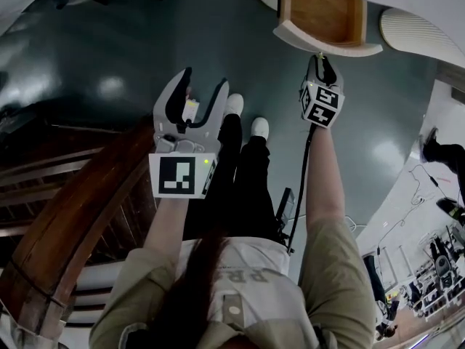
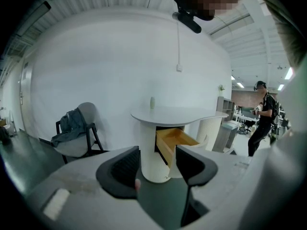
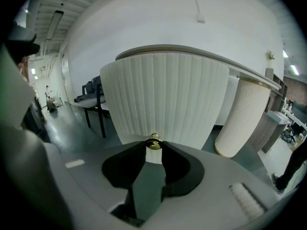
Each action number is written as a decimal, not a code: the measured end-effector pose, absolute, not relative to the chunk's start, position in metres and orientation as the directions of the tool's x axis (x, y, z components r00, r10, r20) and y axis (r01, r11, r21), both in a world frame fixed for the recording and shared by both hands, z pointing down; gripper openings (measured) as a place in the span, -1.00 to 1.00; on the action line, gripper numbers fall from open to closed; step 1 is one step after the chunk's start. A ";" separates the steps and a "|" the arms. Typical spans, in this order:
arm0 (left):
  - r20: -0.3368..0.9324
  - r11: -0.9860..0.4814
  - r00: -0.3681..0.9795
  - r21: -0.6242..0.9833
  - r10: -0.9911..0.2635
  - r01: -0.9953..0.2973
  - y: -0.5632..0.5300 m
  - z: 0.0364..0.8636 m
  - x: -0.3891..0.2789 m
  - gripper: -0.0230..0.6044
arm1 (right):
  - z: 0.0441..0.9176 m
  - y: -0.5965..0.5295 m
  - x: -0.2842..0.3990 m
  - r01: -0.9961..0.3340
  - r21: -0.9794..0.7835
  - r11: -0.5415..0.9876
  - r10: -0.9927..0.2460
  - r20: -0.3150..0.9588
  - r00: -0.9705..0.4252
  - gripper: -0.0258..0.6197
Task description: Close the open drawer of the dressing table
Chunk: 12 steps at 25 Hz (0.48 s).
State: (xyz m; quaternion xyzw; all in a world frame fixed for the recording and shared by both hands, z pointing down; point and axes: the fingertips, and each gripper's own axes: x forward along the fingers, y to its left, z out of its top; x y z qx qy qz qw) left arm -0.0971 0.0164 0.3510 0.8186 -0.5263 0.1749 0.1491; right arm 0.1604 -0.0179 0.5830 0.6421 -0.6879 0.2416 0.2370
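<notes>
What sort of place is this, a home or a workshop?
Probably a workshop or lab hall: a dressing table on a bare glossy floor, strip lights overhead, desks behind.

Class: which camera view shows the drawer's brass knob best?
The right gripper view: the knob sits close up, gripped between the right claw tips. In the head view that claw mostly hides it; the left gripper view shows only the drawer side-on.
</notes>
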 end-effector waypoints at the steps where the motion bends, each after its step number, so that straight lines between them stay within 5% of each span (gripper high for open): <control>1: 0.444 -0.403 0.385 0.058 -0.809 -0.913 0.015 0.352 -0.098 -0.12 | 0.583 -0.020 0.161 -0.998 -0.028 0.059 -0.769 0.636 -0.063 -0.59; 12: 0.455 -0.413 0.390 0.054 -0.800 -0.909 0.000 0.356 -0.099 -0.12 | 0.579 -0.046 0.161 -0.998 -0.027 0.058 -0.777 0.626 -0.062 -0.59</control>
